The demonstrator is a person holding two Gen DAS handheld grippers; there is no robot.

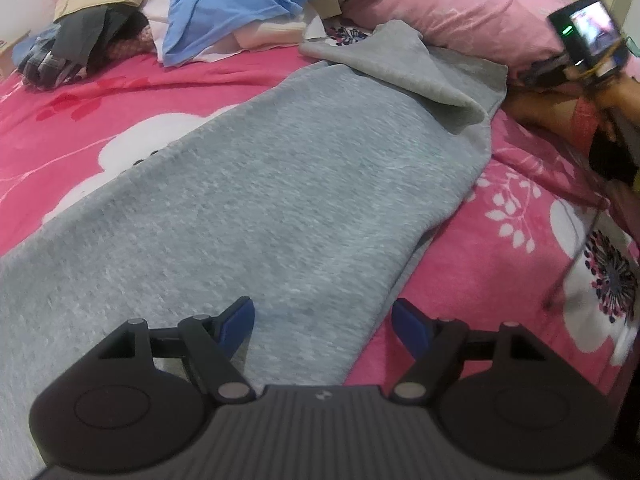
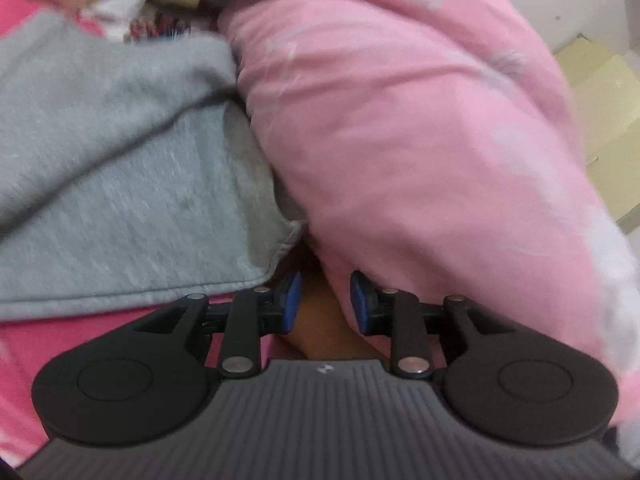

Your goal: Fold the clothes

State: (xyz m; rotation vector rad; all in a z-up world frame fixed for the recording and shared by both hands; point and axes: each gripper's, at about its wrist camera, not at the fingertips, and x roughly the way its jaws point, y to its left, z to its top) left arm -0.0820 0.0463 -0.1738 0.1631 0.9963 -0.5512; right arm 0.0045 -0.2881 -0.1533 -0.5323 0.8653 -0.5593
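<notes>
Bed: pink floral sheet (image 1: 500,280), pink duvet (image 2: 400,120) bunched at the far right, pile of clothes (image 1: 224,4) at the far edge.
Grey garment (image 1: 280,184): lies long across the sheet, mostly flat, far corner flopped back over itself near the duvet.
Progress: my read, it's laid in a long narrow strip; that fits either a lengthwise fold already in or just spread out. Can't tell which. No compact fold yet; the pile looks loose.
Left gripper (image 1: 323,322): jaws spread wide, empty, hovering over the garment's near right edge.
Right gripper (image 2: 325,300): jaws apart, gripping nothing, just beside the garment's hemmed corner (image 2: 280,248), which is on my left against the duvet.
View: right wrist is blurred.
</notes>
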